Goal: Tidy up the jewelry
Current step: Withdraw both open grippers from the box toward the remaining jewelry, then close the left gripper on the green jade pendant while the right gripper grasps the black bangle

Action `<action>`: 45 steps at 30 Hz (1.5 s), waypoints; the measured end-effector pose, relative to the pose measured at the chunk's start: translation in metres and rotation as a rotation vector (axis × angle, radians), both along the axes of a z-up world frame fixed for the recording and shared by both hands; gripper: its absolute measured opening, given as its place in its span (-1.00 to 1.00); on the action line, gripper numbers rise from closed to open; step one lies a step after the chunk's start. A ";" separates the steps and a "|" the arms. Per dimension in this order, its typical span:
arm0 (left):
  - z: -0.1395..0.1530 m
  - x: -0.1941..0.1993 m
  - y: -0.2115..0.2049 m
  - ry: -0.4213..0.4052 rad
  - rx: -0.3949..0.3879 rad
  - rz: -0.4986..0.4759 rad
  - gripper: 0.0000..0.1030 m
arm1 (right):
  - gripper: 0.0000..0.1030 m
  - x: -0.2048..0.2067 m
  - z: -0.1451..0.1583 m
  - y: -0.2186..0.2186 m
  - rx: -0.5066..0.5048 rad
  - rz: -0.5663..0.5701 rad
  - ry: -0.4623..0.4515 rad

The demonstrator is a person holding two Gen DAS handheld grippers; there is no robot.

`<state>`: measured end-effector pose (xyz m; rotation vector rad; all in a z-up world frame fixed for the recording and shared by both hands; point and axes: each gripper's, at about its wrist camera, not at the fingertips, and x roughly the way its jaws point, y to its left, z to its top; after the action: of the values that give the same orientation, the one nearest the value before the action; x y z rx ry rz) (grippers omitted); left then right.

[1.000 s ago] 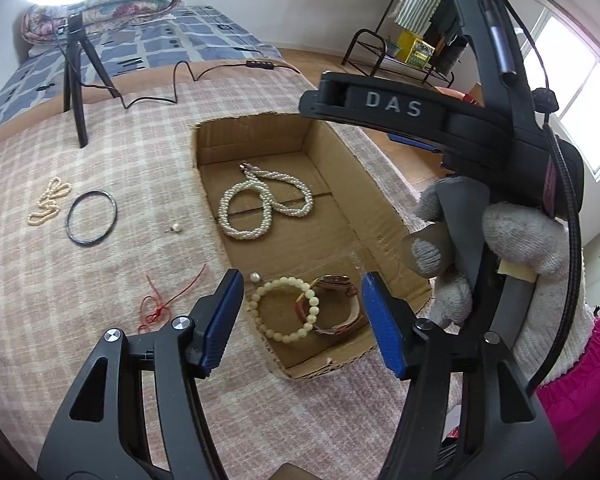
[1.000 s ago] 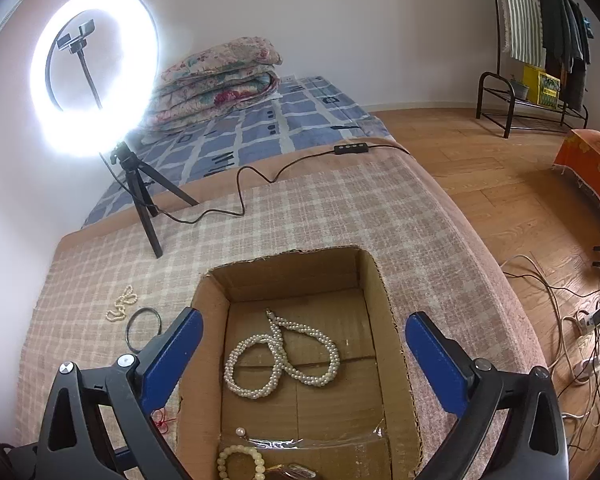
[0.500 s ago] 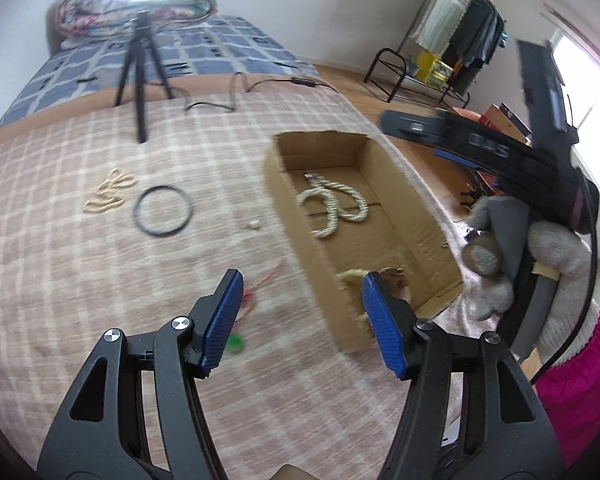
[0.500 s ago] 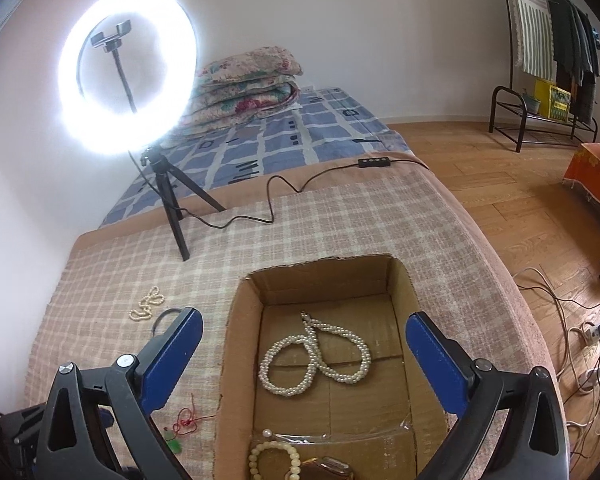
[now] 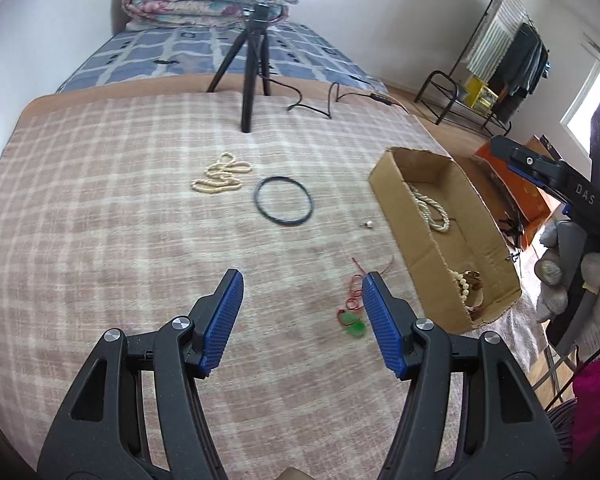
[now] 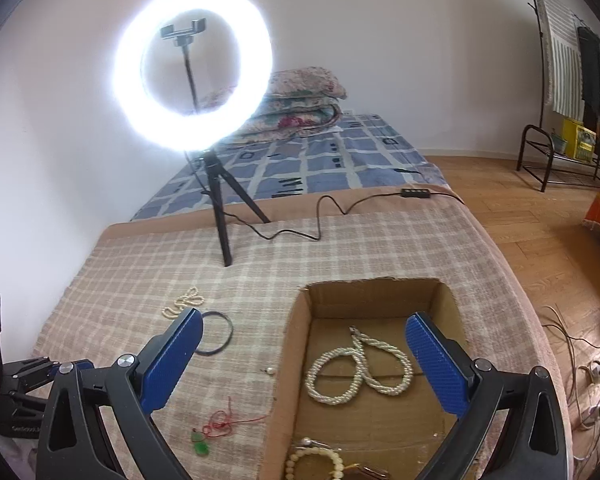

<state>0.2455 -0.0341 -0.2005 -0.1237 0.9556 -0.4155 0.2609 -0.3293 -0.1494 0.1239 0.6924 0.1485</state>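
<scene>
A shallow cardboard box (image 5: 416, 240) (image 6: 288, 360) lies on the plaid blanket and holds a twisted pearl necklace (image 6: 360, 368) (image 5: 432, 210), a cream bead bracelet (image 6: 312, 462) and a brown watch. Outside it lie a red cord with a green pendant (image 5: 354, 312) (image 6: 216, 430), a black ring bangle (image 5: 284, 200) (image 6: 220, 334), a small pearl strand (image 5: 222, 176) (image 6: 184, 302) and a loose pearl (image 5: 368, 224). My left gripper (image 5: 302, 318) hovers open over the blanket, the pendant just inside its right finger. My right gripper (image 6: 300, 354) is open and empty above the box's left wall.
A lit ring light on a black tripod (image 6: 220, 216) (image 5: 252, 68) stands at the blanket's far edge, its cable (image 6: 320, 216) trailing right. Folded quilts (image 6: 300, 100) lie on the bed behind. A gloved hand (image 5: 580, 292) holds the right gripper at the box's right.
My left gripper swung left from above the box's near end to over the blanket beside the red-cord pendant. The right gripper view drifted left and tilted up a little. Both jaws kept their width.
</scene>
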 end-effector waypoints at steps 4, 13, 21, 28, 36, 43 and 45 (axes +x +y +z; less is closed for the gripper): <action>-0.002 -0.001 0.007 0.007 -0.001 -0.004 0.23 | 0.93 0.008 -0.005 0.017 -0.005 0.041 0.025; -0.004 0.004 0.019 0.019 -0.010 0.006 0.23 | 0.69 0.038 -0.027 0.054 0.034 0.111 0.122; -0.011 0.013 0.034 0.044 -0.028 0.029 0.23 | 0.35 0.062 -0.051 0.075 0.056 0.147 0.226; -0.025 0.007 0.019 0.100 -0.047 -0.038 0.03 | -0.01 0.078 -0.080 0.090 0.081 0.174 0.344; -0.047 -0.010 -0.025 0.164 -0.041 -0.152 -0.09 | -0.17 0.087 -0.096 0.095 0.084 0.180 0.416; -0.062 -0.012 -0.050 0.196 -0.035 -0.172 -0.19 | -0.26 0.109 -0.109 0.097 0.100 0.174 0.473; -0.066 -0.011 -0.055 0.204 -0.034 -0.171 -0.19 | -0.27 0.116 -0.114 0.099 0.098 0.179 0.492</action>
<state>0.2345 -0.0888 -0.2665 -0.1172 1.1653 -0.5851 0.3764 -0.2305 -0.2631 0.1955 1.1884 0.3305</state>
